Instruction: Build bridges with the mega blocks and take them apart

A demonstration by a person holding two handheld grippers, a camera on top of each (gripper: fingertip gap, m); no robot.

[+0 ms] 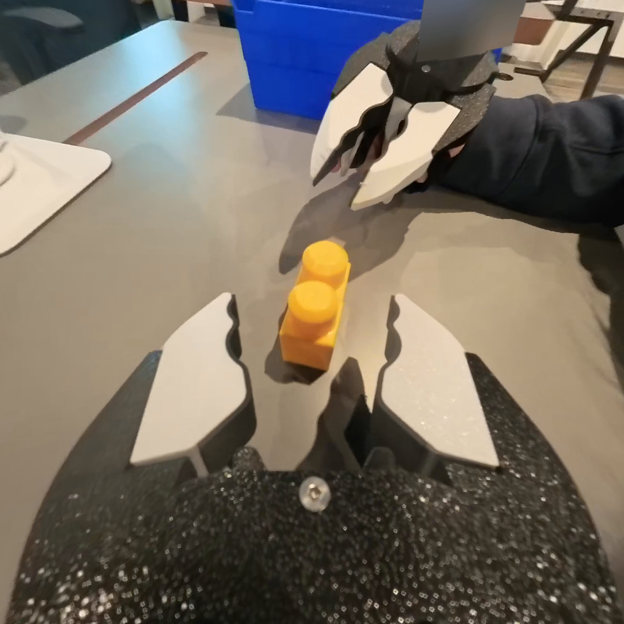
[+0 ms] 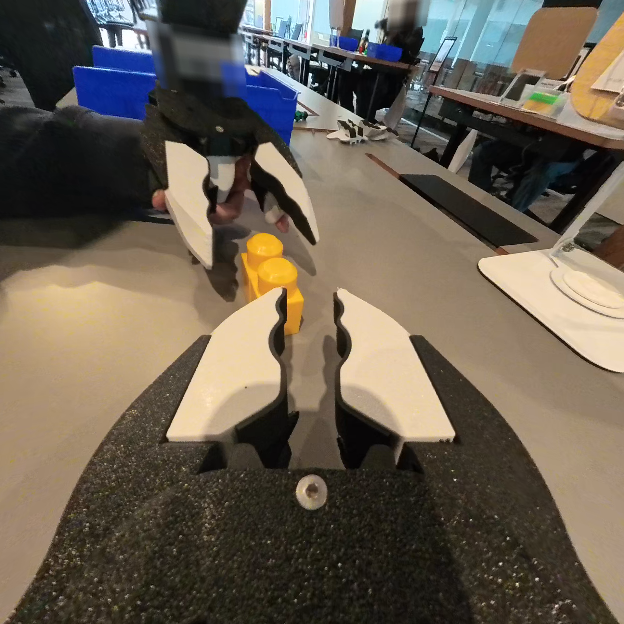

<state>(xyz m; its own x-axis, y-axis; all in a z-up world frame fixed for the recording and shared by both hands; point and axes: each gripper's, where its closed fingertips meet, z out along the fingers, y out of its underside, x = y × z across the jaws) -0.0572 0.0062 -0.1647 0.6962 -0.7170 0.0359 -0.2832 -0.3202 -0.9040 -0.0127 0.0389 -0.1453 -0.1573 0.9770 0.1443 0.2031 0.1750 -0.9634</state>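
A yellow two-stud mega block stands studs-up on the grey table. My left gripper is open and empty, its fingers on either side of the block's near end without touching it. My right gripper hovers beyond the block, tips pointing down at the table. In the right wrist view the block sits just ahead and left of my right gripper, which is open with a narrow gap and empty. The left gripper hangs over the block's far stud there.
A blue bin stands at the back of the table, also in the right wrist view. A white stand base sits on the table beside a black mat. Loose gripper parts lie farther back. A dark sleeve rests on the table. Some 7 centimetres of space lies between my two pairs of fingers.
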